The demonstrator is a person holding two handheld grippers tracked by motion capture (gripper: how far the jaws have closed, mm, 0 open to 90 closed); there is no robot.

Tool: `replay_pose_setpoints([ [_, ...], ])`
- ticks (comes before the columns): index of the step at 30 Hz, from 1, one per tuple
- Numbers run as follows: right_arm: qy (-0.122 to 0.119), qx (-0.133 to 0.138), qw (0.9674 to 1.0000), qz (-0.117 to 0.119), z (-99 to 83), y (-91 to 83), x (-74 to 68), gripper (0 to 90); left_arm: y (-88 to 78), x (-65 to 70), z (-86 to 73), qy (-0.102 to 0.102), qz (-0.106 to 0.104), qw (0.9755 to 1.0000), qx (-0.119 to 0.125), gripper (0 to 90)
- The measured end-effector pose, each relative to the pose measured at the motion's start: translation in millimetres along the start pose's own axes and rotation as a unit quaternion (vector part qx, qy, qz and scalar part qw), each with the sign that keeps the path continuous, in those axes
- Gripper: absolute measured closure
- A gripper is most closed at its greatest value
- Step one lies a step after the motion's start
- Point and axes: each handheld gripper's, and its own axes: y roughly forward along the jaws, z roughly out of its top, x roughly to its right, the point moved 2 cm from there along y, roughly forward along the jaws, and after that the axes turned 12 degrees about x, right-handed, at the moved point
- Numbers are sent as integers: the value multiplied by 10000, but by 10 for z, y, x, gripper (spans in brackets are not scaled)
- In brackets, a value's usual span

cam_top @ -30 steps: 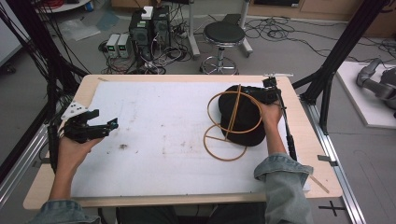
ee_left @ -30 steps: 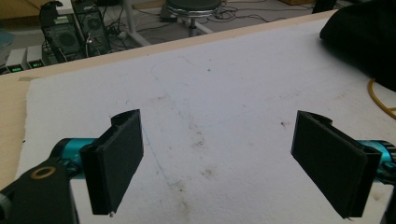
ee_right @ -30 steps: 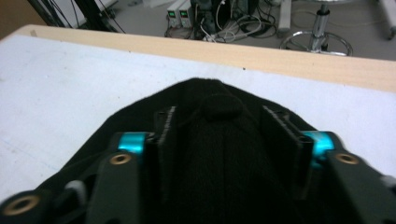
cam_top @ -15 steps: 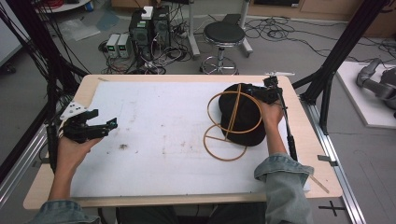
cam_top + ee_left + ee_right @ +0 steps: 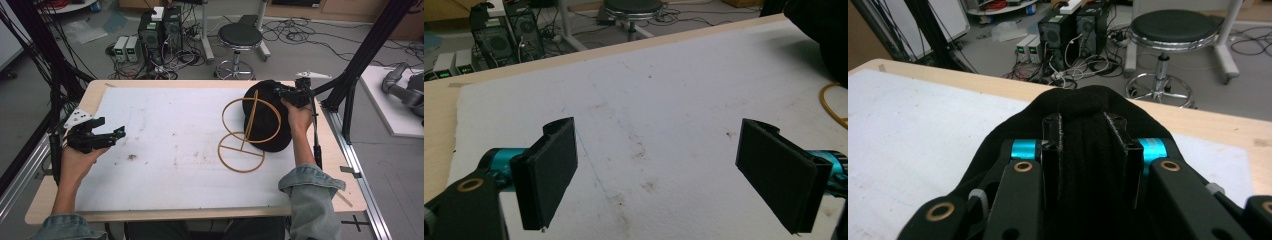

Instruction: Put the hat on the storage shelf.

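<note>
little has shifted since the earlier frame: my right gripper [image 5: 292,95] stays pinched on the black knit hat [image 5: 267,117], which is draped on the wire hat stand [image 5: 245,132] at the mat's right. left gripper [image 5: 102,136] idles wide apart. i judge lifting the hat off remains.

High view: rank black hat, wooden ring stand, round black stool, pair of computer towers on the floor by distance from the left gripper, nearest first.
From the left gripper at the table's left edge:
1. Computer towers, on the floor beyond the table's far edge.
2. Wooden ring stand, right of centre on the white mat.
3. Black hat and round black stool: too close to call.
</note>
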Motion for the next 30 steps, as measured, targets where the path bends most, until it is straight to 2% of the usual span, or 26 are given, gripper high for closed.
replay_pose_setpoints([
  [8,-110,233,9996,-65,192,-122,12,727,-8,-6,6,-11,11,10000,19,172],
  [10,-122,215,9996,-98,259,-159,21,727,-10,-7,5,-15,8,10000,15,172],
  [15,-212,397,9989,-109,466,-260,25,727,-18,-12,15,-12,4,10000,27,172],
  [23,-375,640,9972,6,800,-423,-68,727,-29,-10,26,-3,-1,10000,50,172],
  [30,-550,886,9945,104,1095,-574,-177,727,-34,-9,31,-9,-6,10000,52,174],
])
